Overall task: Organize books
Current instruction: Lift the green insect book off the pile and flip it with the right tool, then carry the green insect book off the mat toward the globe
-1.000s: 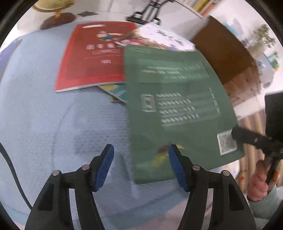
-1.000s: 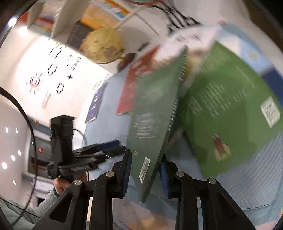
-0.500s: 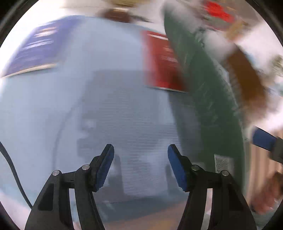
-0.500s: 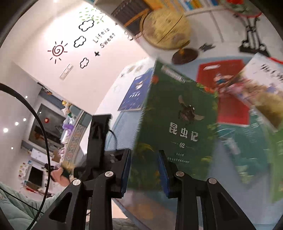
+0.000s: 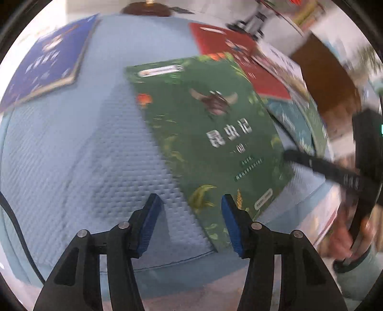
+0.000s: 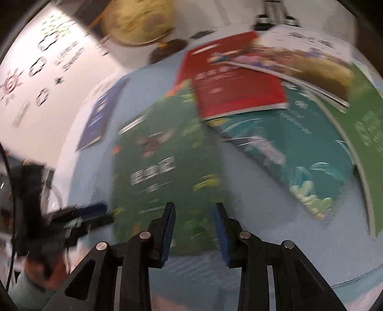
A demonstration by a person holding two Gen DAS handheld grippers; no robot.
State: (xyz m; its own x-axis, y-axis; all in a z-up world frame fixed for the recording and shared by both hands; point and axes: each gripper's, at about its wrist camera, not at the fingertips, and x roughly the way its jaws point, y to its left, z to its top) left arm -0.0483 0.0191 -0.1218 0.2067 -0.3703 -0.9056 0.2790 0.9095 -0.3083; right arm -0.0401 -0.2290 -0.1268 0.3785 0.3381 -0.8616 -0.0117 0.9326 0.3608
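Quilted blue mat bears glossy green book.

- A light blue textured cloth covers the table surface.
- A yellowish globe on a dark round base stands beyond the cloth's far edge.
- A pale wall carries sun and cloud decals with blurred lettering.
- A black metal stand sits at the far side.
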